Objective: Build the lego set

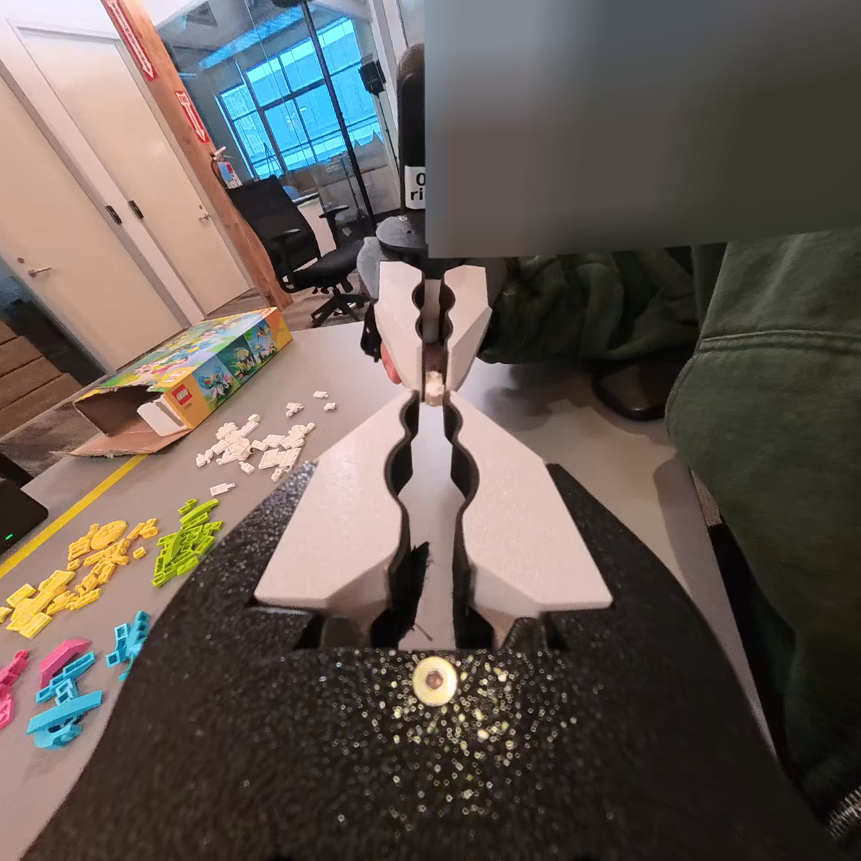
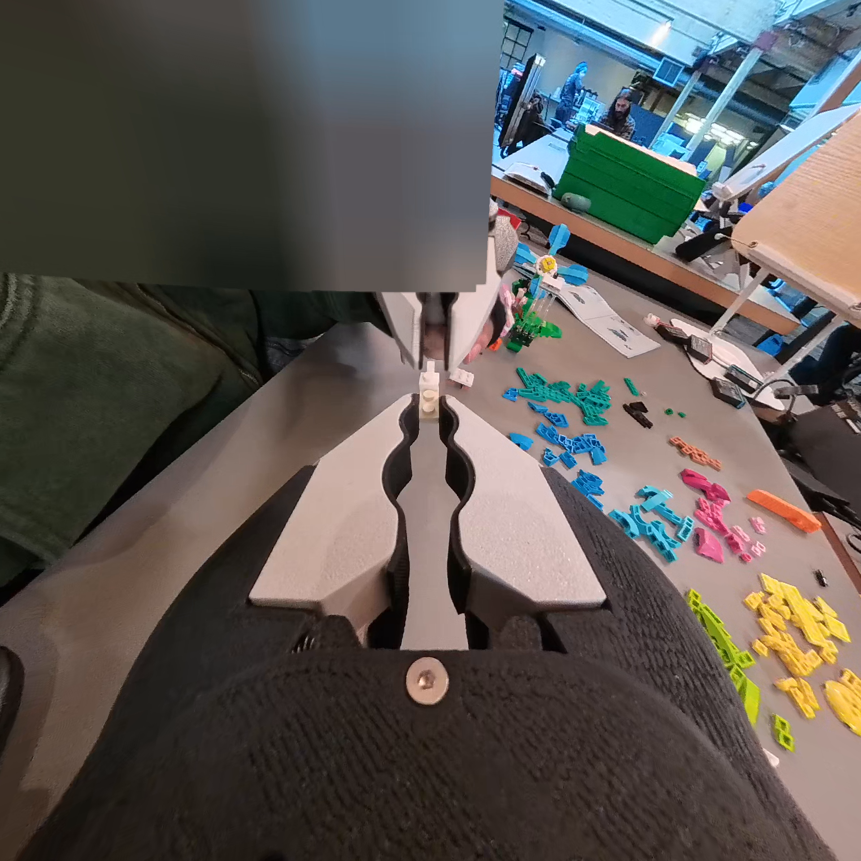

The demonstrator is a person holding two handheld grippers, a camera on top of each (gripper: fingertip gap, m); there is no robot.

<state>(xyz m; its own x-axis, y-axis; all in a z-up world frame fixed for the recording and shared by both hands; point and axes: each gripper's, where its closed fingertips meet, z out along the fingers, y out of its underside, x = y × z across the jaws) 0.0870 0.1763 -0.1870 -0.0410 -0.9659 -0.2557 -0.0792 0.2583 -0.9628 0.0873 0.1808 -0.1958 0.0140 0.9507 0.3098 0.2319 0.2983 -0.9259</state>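
Both grippers meet tip to tip over the near edge of the grey table (image 1: 582,447). In the right wrist view the right gripper (image 2: 429,412) is clamped on a small stack of white bricks (image 2: 428,401), which sits between its 2 fingertips with a narrow stem poking up out of the top. The left gripper (image 2: 431,358) comes at it from the opposite side, its tips right at that stem; its jaws are nearly together, but I cannot tell whether they pinch the stem. In the left wrist view the left gripper (image 1: 431,404) shows a narrow gap at the tips, and the right gripper (image 1: 434,389) faces it with the white bricks (image 1: 433,386) in its tips. A loose white brick (image 2: 461,376) lies on the table just beside the tips. Sorted piles sit further out: white pieces (image 1: 261,442), yellow pieces (image 1: 79,573), lime pieces (image 1: 186,540), blue pieces (image 2: 570,447), pink pieces (image 2: 717,522). A built flower model (image 2: 536,303) stands near an open booklet (image 2: 605,321). An opened set box (image 1: 186,377) lies at the table's far left. A green sleeve (image 1: 768,466) shows on the right.
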